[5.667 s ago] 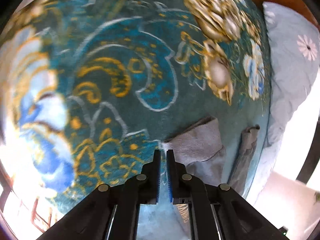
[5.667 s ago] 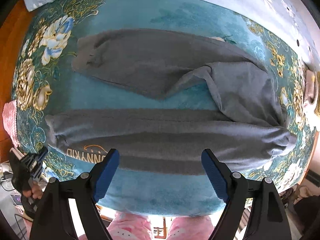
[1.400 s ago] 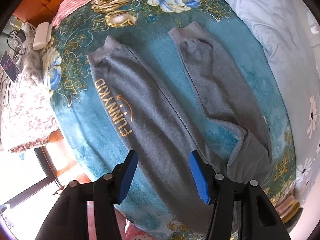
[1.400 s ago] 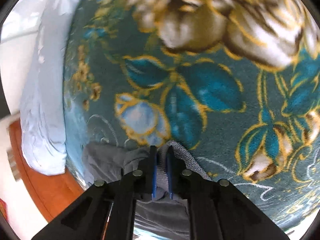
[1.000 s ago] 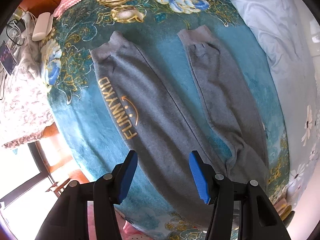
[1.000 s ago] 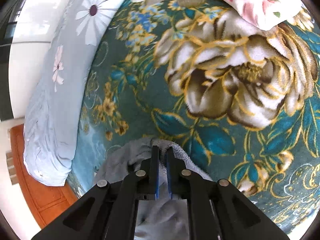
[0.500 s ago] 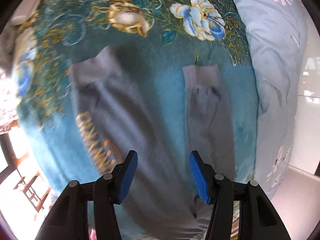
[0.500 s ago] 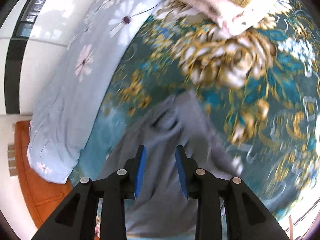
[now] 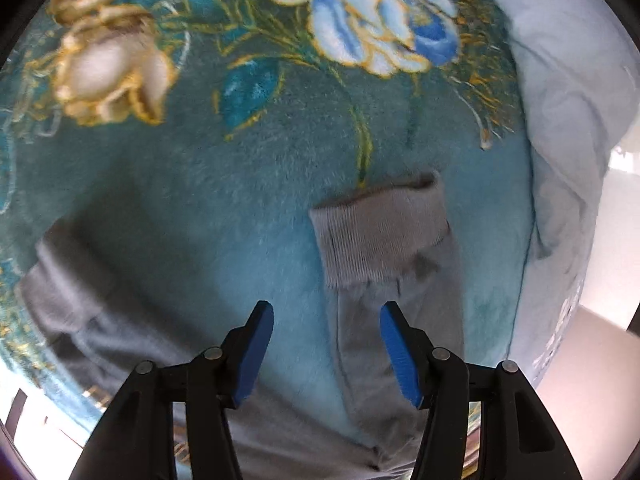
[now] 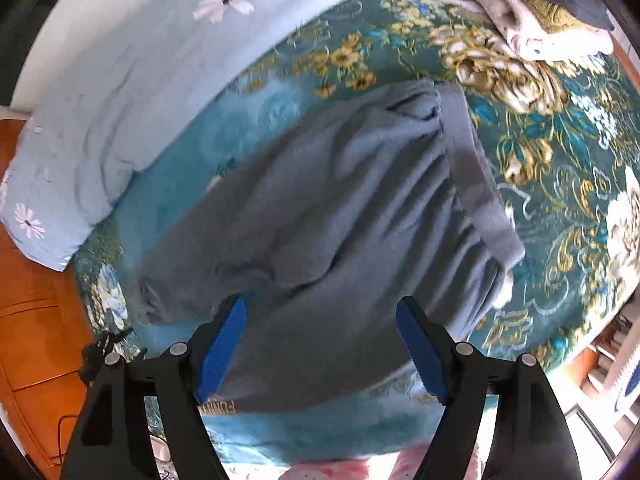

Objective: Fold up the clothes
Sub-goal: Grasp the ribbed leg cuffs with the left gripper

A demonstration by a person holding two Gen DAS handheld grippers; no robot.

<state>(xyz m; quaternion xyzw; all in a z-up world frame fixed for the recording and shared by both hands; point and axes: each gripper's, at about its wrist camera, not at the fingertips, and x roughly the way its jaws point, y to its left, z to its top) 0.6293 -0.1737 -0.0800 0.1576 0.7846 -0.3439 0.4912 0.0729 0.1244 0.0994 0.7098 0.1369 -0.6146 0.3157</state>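
Note:
Grey sweatpants (image 10: 340,208) lie spread on the teal floral blanket (image 10: 560,128). In the right wrist view I see the waistband (image 10: 476,168) at the right and the legs running left. My right gripper (image 10: 320,344) is open and empty above the seat of the pants. In the left wrist view the far leg's ribbed cuff (image 9: 380,232) lies just ahead of my left gripper (image 9: 326,348), which is open and empty. The near leg (image 9: 80,312) lies at the lower left, blurred.
A pale blue quilt with daisies (image 10: 120,92) lies along the far side of the bed, also at the right in the left wrist view (image 9: 568,128). A stack of folded clothes (image 10: 540,12) sits at the top right. A wooden headboard (image 10: 32,312) is at the left.
My right gripper has let go of the waistband, opened wide and pulled back above the pants. My left gripper, open throughout, has moved down close to the far leg's cuff.

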